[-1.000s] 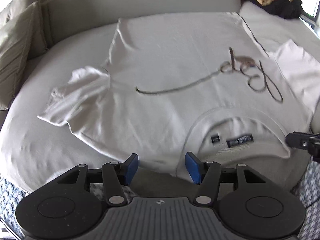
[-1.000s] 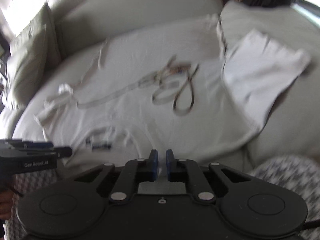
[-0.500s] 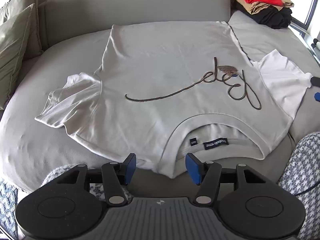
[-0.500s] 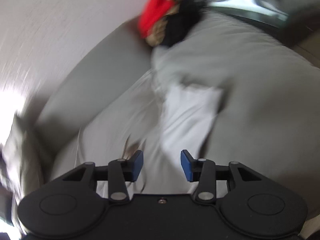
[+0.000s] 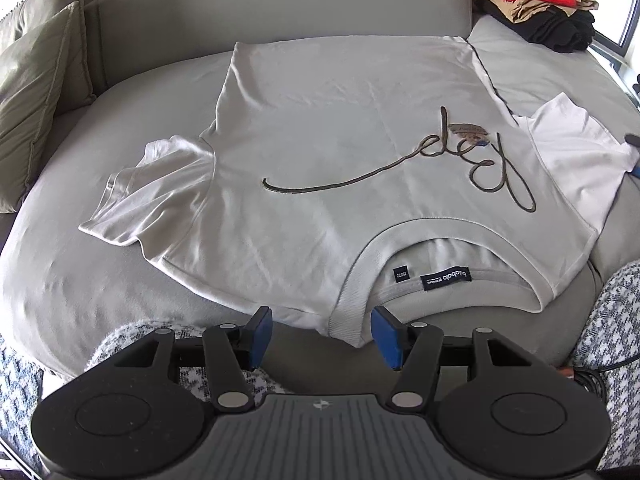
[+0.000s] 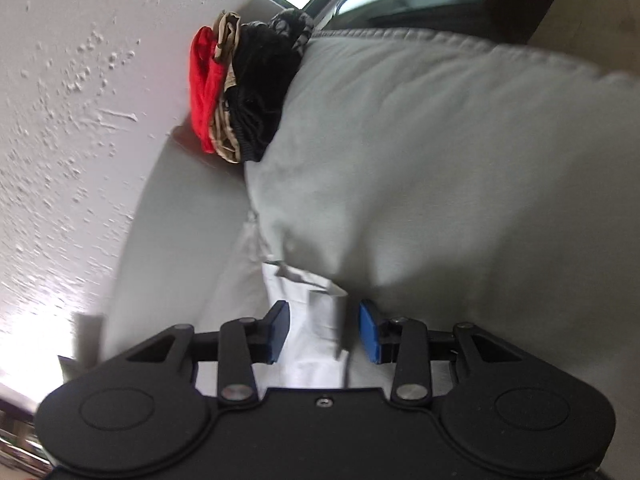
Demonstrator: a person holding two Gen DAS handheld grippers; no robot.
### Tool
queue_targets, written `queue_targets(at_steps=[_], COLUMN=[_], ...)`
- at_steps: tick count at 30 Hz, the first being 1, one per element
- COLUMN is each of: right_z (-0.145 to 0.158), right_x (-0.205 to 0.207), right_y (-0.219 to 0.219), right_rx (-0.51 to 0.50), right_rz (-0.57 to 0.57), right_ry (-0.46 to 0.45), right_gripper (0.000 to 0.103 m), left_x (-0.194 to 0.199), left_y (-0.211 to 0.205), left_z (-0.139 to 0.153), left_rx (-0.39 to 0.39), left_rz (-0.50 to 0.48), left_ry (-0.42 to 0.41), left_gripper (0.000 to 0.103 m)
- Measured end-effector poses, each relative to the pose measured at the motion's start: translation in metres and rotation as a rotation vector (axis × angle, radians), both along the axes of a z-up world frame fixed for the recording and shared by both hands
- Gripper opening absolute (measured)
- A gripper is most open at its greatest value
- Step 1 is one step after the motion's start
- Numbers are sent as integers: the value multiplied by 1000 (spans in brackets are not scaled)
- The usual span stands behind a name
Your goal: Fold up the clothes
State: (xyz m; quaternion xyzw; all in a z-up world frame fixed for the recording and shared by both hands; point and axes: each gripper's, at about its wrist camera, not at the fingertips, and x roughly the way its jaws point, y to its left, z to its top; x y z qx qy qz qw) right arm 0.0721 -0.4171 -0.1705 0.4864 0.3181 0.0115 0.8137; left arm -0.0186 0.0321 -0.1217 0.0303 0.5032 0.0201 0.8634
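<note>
A white T-shirt (image 5: 320, 152) with a brown script print lies flat on the grey sofa (image 5: 100, 280), collar toward me. My left gripper (image 5: 322, 336) hangs open just short of the ribbed collar (image 5: 348, 304), nothing between its blue pads. The shirt's right sleeve (image 5: 576, 160) spreads toward the right. My right gripper (image 6: 323, 330) is rolled on its side, and that sleeve's (image 6: 308, 292) edge lies between its jaws. Those jaws are closing, with gaps still showing beside both pads. One of its fingertips (image 5: 633, 139) pokes into the left wrist view at the right edge.
A pile of folded clothes (image 5: 540, 0), red on top of tan and black, sits at the sofa's far right corner (image 6: 240, 96). Olive cushions (image 5: 36, 92) lean at the left. Houndstooth fabric (image 5: 612, 320) hangs at the near edge. A window is at the right.
The right gripper went from shut to open, rolled onto its side and swung right, from in front of the shirt to the right sleeve. The left gripper stayed open near the collar.
</note>
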Motion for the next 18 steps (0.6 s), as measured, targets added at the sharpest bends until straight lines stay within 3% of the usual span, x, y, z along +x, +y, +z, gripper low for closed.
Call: queue_targets(at_steps=[4, 5, 9, 14, 18], right_z=[2, 4, 14, 25, 50], right_x=[2, 1, -7, -7, 5], right_y=[0, 1, 7, 17, 46], right_rx=[41, 37, -97, -201, -325], right_rz=[15, 25, 3, -26, 38], right_ry=[-19, -22, -24, -19, -58], right_gripper=[33, 27, 7, 3, 2], left_x=[-1, -1, 0, -1, -2], left_y=[-1, 0, -1, -2, 3], left_z=[1, 1, 0, 2, 2], left_rx=[4, 3, -3, -13, -34], left_rz=[-4, -4, -6, -19, -6], left_ry=[-3, -3, -5, -20, -26], left_gripper=[57, 57, 57, 57, 57])
